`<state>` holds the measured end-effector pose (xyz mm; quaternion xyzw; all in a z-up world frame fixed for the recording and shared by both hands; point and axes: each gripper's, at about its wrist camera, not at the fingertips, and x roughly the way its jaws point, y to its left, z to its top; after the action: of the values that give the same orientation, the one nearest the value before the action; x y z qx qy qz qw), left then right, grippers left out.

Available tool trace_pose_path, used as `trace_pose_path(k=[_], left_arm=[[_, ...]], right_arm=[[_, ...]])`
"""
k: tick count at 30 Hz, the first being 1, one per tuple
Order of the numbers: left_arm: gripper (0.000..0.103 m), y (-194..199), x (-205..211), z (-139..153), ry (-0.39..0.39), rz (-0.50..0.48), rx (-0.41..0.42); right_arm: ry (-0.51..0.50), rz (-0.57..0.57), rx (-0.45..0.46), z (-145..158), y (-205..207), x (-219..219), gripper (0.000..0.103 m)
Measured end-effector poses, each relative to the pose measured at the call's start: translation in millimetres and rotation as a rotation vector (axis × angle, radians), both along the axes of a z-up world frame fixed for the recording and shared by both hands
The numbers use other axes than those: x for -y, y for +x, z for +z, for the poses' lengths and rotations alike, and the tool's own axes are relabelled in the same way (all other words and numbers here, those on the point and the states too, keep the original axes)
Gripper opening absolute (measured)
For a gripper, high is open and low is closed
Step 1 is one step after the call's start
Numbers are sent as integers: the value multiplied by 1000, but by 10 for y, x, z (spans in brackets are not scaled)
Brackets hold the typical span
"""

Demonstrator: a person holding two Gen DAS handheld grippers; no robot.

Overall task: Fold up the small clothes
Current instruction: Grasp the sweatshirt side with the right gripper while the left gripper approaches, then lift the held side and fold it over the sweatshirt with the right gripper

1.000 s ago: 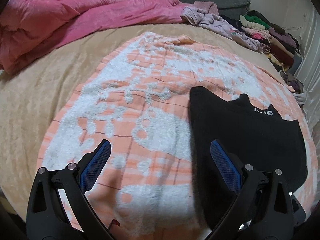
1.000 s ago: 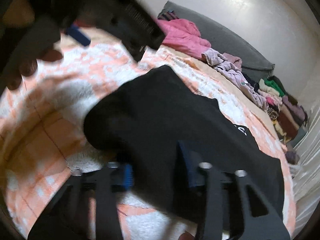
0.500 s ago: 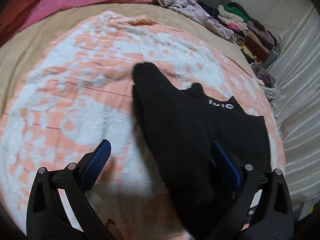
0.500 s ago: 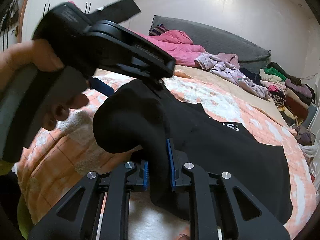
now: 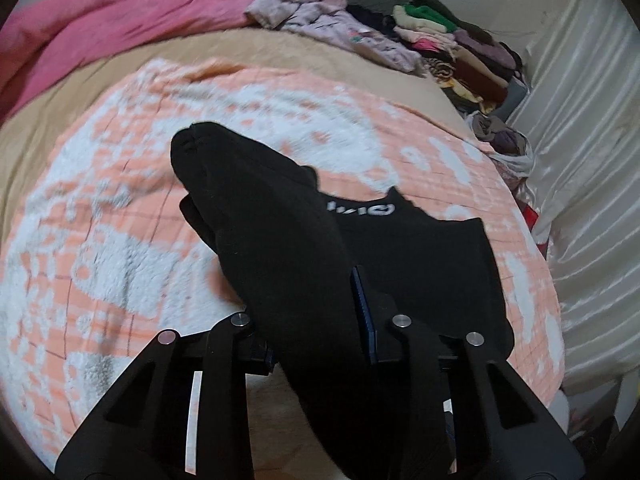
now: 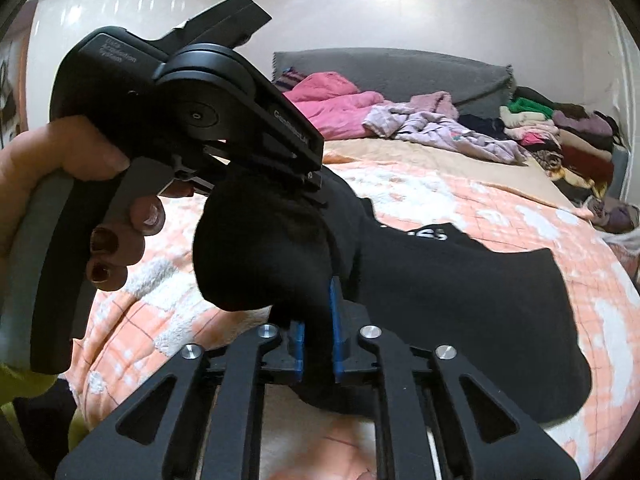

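Black cotton garment with white lettering (image 5: 420,256) lies on the peach-and-white fleecy blanket (image 5: 100,240), its near-left edge lifted off the bed. Left gripper (image 5: 320,320): jaws closing, a thick fold of the black cloth between them. Right gripper (image 6: 318,332): blue pads pressed together, pinching the same lifted edge. A hand (image 6: 68,184) grips the left gripper's handle. Pile of folded clothes (image 5: 452,48) far right.

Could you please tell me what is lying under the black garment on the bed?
Under the black garment lies the orange-and-white blanket, spread over a beige cover. The part of the blanket beneath the garment is hidden.
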<state>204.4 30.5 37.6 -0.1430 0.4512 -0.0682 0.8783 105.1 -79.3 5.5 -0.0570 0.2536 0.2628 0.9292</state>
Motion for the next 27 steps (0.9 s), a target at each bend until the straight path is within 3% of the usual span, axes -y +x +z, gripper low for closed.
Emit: trace_pose_path(k=[13, 27], left_arm=[[22, 79, 899, 284, 93, -107, 58], [22, 225, 1563, 176, 140, -164, 23]], right_arm=[[179, -106, -38, 96, -27, 822, 8], [277, -182, -93, -35, 2, 1378, 8]])
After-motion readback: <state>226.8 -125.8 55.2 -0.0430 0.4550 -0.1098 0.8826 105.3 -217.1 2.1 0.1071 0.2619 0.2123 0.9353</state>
